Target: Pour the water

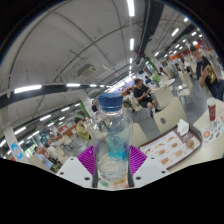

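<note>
Seated people point(140, 95) and tables point(170, 118) fill the far hall, while the gripper point(112, 160) holds a capped, upright bottle point(112, 135) near the camera, both pads point(89, 157) pressed against its sides.

Bright ceiling strip lights point(68, 87) — glare, fisheye-bent edges.

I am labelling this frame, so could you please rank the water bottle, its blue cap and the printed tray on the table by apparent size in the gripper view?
1. Water bottle, held between the claw pads, so nearness inflates it.
2. Printed tray, farther away.
3. Blue cap.
</note>
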{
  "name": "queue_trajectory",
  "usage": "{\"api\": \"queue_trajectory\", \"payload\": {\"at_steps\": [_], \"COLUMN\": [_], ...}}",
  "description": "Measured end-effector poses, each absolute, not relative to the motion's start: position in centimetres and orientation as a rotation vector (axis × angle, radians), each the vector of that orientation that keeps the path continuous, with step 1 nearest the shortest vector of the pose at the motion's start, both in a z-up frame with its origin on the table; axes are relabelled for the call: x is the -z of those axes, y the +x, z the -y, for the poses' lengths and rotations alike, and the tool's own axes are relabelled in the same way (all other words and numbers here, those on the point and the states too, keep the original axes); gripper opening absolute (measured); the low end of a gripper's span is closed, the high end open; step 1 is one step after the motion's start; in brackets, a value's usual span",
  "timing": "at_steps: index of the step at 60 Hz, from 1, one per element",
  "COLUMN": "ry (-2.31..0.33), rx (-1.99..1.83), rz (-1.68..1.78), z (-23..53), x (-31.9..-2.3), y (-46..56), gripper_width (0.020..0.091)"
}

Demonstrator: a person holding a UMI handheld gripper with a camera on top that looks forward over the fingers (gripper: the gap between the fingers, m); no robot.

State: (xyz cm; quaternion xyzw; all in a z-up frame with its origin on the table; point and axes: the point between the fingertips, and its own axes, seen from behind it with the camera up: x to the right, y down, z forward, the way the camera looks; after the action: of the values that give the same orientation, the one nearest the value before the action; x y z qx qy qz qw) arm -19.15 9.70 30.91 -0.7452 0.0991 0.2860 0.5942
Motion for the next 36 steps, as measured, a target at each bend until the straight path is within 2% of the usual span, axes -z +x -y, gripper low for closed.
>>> {"api": "queue_trajectory", "payload": {"at_steps": [6,16,23,36], "ry": [-1.771,-1.853,-1.914,-1.990], "rx": [-0.447,-0.219,-0.183,-0.171], "rz": [-0.075,0.087,0.129,0.171], "z": [-10.9,-11.9,-12.3,-11.7], "x": [-27.7,-18.5,-13.2,-7.1], "y": [-14.3,-8.2,-6.2,-4.7], "gripper_width": [0.0392,0.0394,0.0393,0.0391]}}
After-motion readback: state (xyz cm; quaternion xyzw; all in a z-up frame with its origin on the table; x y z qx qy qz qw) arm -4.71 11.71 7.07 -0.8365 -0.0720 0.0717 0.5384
